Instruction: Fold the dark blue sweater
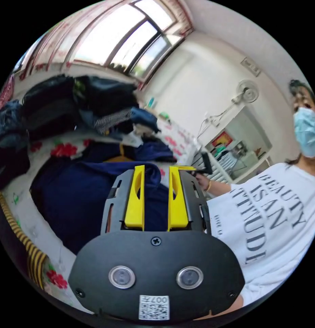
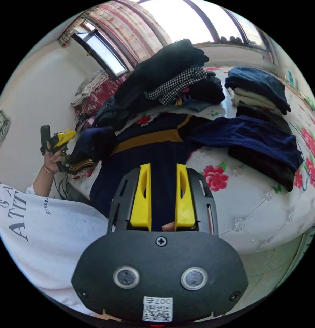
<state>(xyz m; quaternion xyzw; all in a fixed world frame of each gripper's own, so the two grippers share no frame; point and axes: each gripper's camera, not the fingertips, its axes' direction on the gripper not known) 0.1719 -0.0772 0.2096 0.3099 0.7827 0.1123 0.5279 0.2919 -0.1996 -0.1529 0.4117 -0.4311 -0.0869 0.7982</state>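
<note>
Both claws parted, dark blue sweater (image 2: 157, 150) spread on bed beyond

Heaped dark clothes (image 2: 171, 78) crowd the window side of the bed (image 2: 266, 212), and a folded stack (image 2: 256, 87) sits just beside them. The dark blue sweater (image 2: 157, 150) sprawls across the middle. Bare flowered cover lies along the near edge.

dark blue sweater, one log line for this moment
dark blue sweater with mustard stripe: spread on floral bed, one sleeve raised | left gripper: by that sleeve's cuff | right gripper: open, empty
</note>
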